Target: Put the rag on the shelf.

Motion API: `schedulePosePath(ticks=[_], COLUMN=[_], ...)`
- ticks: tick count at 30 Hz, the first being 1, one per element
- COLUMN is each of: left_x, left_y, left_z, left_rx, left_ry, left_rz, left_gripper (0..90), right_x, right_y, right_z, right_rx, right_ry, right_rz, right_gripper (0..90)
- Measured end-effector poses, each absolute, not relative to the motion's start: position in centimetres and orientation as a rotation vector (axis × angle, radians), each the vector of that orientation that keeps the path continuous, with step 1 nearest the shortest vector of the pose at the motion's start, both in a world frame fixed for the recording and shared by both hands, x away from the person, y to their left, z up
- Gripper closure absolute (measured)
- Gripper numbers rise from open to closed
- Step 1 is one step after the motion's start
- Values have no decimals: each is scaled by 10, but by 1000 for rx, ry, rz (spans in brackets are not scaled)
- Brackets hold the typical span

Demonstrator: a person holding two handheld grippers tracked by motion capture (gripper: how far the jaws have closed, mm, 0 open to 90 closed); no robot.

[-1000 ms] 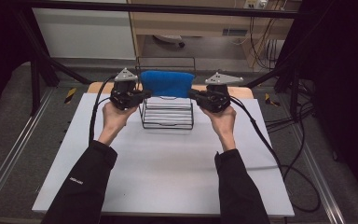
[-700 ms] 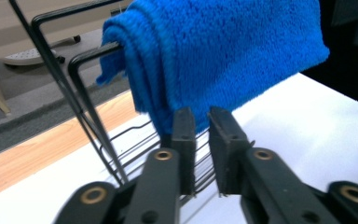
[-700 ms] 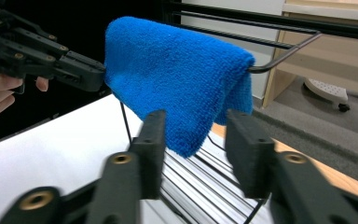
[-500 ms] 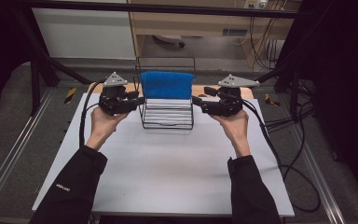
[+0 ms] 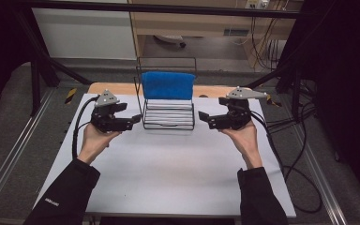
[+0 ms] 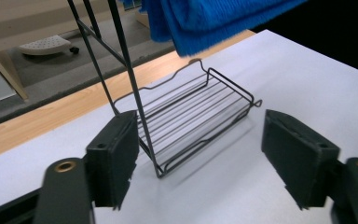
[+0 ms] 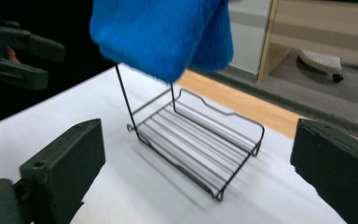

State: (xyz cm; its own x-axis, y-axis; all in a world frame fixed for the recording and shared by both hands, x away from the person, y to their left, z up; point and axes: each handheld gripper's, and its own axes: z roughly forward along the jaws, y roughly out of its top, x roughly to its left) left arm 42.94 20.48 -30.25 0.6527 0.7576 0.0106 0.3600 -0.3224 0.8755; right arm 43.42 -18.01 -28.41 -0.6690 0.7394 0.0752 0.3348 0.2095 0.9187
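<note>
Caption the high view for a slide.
Two open claws, left and right, flank a wire rack draped with a blue towel.

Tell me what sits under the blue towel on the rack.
Under the blue towel lies the wire rack's bottom shelf, bare over the white table. The bar the towel hangs over is covered by its fold.

The rack (image 5: 168, 112) is thin black wire — probably coated metal, faintly shiny. The blue cloth (image 5: 168, 85) looks fuzzy, towel-like. The worktop (image 5: 168, 173) is smooth matt white — its far edge bare wood
</note>
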Motion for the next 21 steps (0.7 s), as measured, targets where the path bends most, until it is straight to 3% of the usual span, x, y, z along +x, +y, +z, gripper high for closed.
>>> schedulePosePath(ticks=[6,21], left_x=[416,391], left_y=[211,232], left_z=[-316,-359], left_rx=[1961,1958], left_ry=[900,934], left_rz=[527,463], left_gripper=[144,125], right_x=[421,400], right_y=[-187,-211], right_z=[-296,-345], right_rx=[1001,1071], right_ry=[2117,2155], right_rz=[1463,1449], right_gripper=[10,5])
